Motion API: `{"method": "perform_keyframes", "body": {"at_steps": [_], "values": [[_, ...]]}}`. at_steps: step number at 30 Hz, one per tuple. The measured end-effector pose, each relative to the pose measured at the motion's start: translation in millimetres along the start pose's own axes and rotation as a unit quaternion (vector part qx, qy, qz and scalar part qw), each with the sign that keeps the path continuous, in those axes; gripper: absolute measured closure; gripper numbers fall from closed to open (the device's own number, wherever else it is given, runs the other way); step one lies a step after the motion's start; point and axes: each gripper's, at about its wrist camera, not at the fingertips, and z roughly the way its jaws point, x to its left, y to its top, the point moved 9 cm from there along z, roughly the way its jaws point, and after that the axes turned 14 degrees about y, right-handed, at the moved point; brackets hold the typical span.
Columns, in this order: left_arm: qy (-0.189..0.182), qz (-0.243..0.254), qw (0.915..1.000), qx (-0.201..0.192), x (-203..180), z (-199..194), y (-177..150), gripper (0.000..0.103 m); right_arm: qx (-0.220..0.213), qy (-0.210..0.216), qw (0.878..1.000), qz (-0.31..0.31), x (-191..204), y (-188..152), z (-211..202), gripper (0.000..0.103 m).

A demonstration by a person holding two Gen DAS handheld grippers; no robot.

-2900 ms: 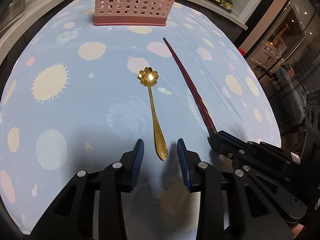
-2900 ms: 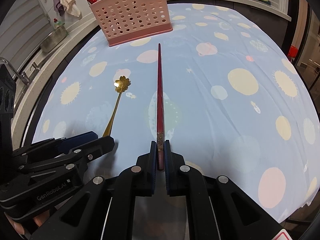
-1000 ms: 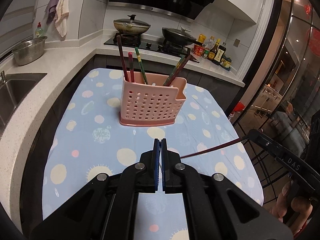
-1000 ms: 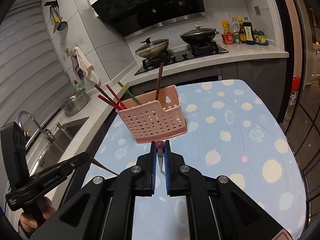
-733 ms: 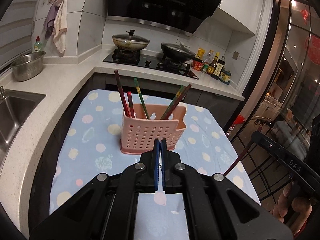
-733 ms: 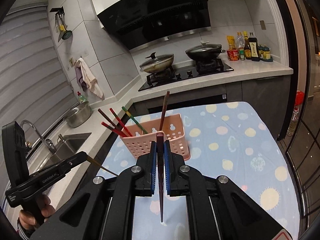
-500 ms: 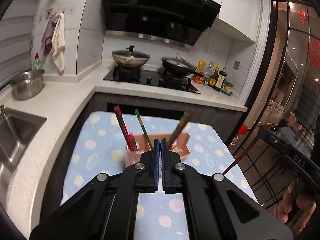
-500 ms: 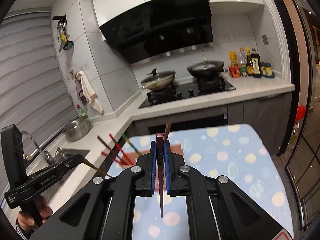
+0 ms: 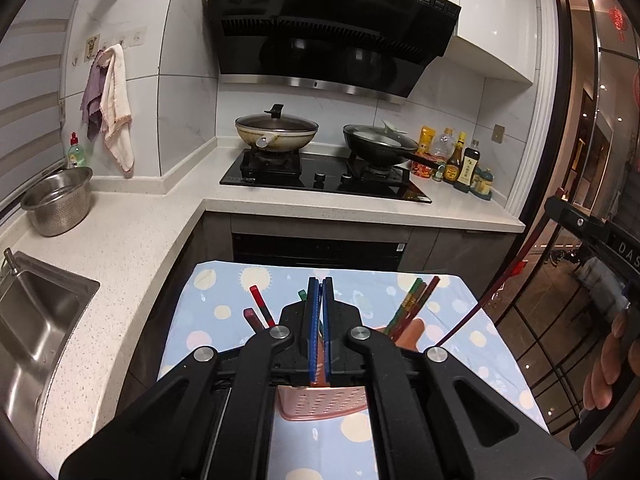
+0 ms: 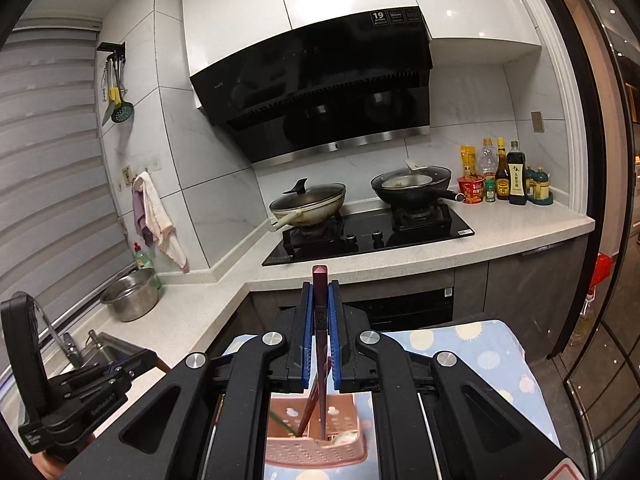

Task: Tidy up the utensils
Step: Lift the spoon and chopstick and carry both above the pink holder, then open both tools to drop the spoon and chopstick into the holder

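My right gripper (image 10: 320,286) is shut on a dark red chopstick (image 10: 320,320) that stands upright. Its lower end reaches down into the pink perforated basket (image 10: 316,452) below. In the left wrist view the same chopstick (image 9: 492,288) slants down from the right gripper (image 9: 554,202) toward the basket (image 9: 320,404). The basket holds red chopsticks (image 9: 260,306) and green-brown ones (image 9: 412,308). My left gripper (image 9: 320,292) is shut above the basket. From the right wrist view the left gripper (image 10: 150,356) shows a thin brown-gold sliver of the spoon handle (image 10: 162,366) at its tips.
The basket stands on a table with a blue planet-print cloth (image 9: 208,312). A white counter with a sink (image 9: 36,320) and a steel bowl (image 9: 58,204) lies to the left. A stove with two pans (image 9: 276,132) and sauce bottles (image 9: 464,164) stands behind. A person's hand (image 9: 608,360) is at the right.
The left gripper shut on the gold spoon and lifted it off the table. Both grippers rose toward the basket. The red chopstick swung from lying flat to upright over the basket.
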Motion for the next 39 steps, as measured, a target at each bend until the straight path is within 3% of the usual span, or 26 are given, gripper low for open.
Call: {"method": "perform_keyframes", "body": {"at_steps": [11, 25, 27, 30, 39], "values": [[0.001, -0.004, 0.9994, 0.035, 1.4, 38.8, -20.6, 0.102, 0.058, -0.001, 0.998, 0.008, -10.0, -43.3, 51.1, 0.096], [0.005, -0.01, 0.9988, 0.048, -1.4, 53.7, -29.8, 0.101, 0.075, -0.005, 0.997, 0.011, -13.2, -59.7, 65.0, 0.094], [0.006, -0.011, 0.9986, 0.051, -1.2, 54.7, -30.8, 0.097, 0.075, -0.006, 0.997, 0.01, -12.1, -60.5, 64.2, 0.091], [0.01, -0.013, 0.9986, 0.05, -1.1, 53.8, -32.1, 0.083, 0.076, -0.007, 0.997, 0.005, -9.6, -61.8, 62.5, 0.091], [0.009, -0.013, 0.9987, 0.049, -1.8, 47.9, -34.0, 0.083, 0.084, -0.005, 0.996, 0.002, -3.2, -69.8, 55.0, 0.091]]}}
